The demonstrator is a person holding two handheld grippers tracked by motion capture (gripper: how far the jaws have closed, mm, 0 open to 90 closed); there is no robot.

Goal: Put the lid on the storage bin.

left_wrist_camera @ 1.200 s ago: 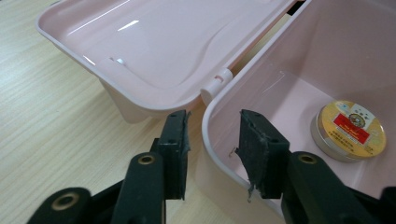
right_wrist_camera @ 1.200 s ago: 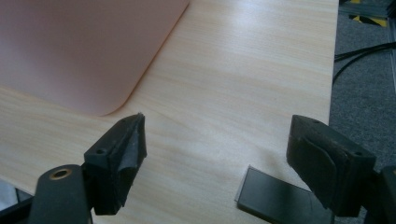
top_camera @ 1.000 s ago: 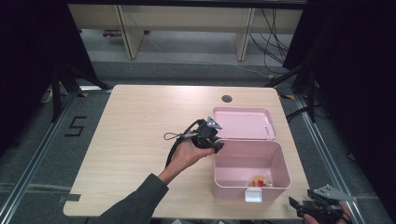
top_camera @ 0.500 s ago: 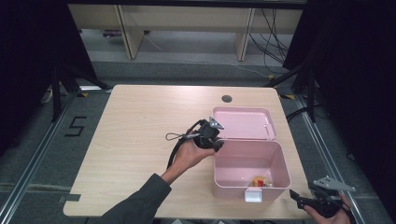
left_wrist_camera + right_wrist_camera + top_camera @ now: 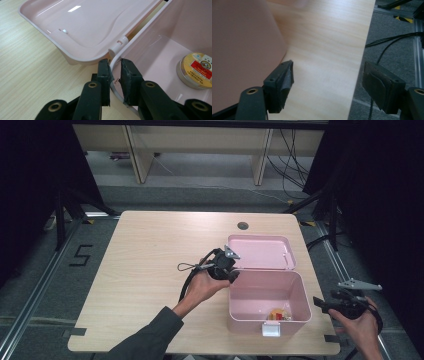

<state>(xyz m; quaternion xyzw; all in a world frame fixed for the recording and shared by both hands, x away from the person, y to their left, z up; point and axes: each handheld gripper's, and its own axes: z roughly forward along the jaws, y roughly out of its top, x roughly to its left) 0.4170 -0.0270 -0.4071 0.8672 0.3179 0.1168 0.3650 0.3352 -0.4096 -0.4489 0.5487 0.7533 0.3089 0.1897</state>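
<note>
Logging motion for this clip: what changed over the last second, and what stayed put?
The right gripper, fingers open, drifted slightly up and left toward the pink box's right wall. The left gripper stayed clamped on the box's left rim near the hinge. The open lid and the round tin inside did not move.

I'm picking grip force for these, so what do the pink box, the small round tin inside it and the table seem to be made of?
The pink box looks like glossy moulded plastic: light glares off its open lid, and it has a thin rim with a moulded hinge. The round tin seems metal, with a silvery edge under a yellow and red printed label. The table shows pale matt wood grain, possibly laminate.
</note>
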